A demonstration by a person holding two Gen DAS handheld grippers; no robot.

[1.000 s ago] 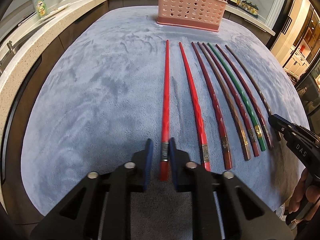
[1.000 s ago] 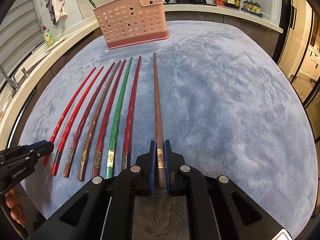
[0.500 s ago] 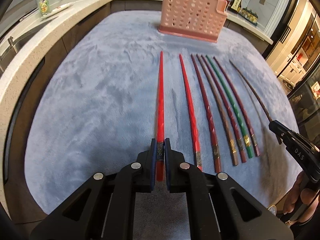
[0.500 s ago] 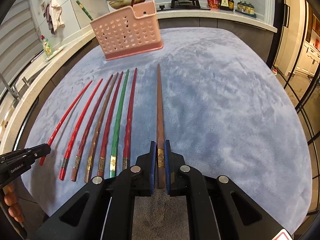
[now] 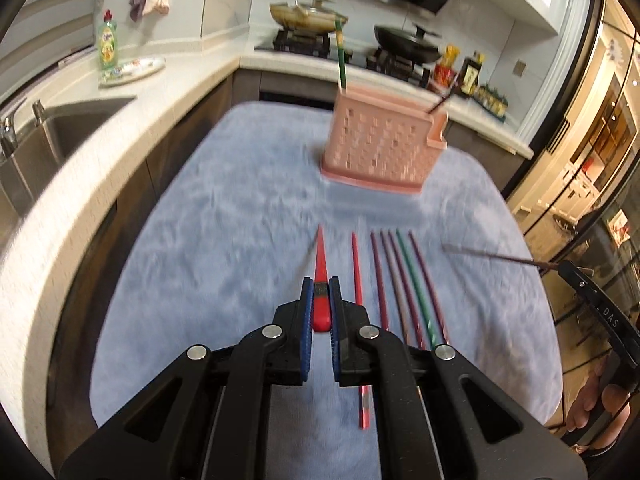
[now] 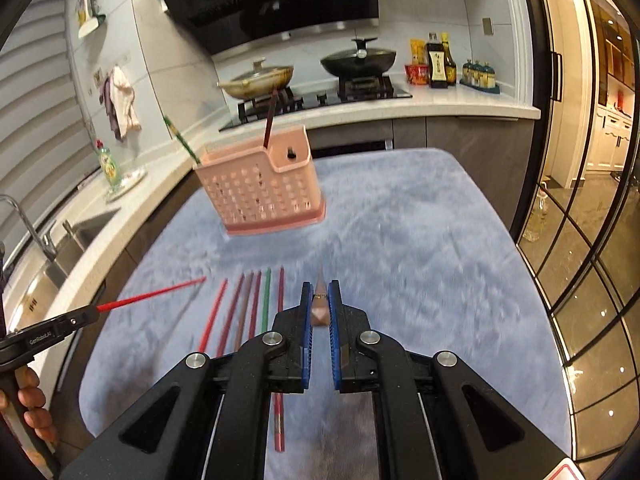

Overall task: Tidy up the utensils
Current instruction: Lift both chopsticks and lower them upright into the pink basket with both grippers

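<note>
My left gripper (image 5: 320, 292) is shut on a red chopstick (image 5: 321, 270), lifted off the blue cloth (image 5: 224, 240) and pointing at the pink perforated holder (image 5: 380, 152). My right gripper (image 6: 320, 294) is shut on a brown chopstick (image 6: 320, 308), also raised above the cloth (image 6: 420, 248). Several chopsticks (image 5: 400, 280) in red, brown and green still lie in a row on the cloth. The pink holder (image 6: 260, 196) has a green chopstick (image 6: 180, 138) and a dark one (image 6: 270, 120) standing in it. Each wrist view shows the other gripper at its edge: the left gripper (image 6: 94, 312) and the right gripper (image 5: 560, 266).
A sink (image 5: 52, 136) and dish soap bottle (image 5: 108, 40) stand on the counter to the left. Behind the holder is a stove with two pans (image 6: 356, 60) and sauce bottles (image 6: 438, 64). A glass partition (image 6: 592, 220) runs along the right. A person's fingers (image 6: 28, 396) grip the left handle.
Both grippers have risen off the cloth with their chopsticks. The left jaws closed on the red chopstick. The holder and kitchen wall now fill more of both views.
</note>
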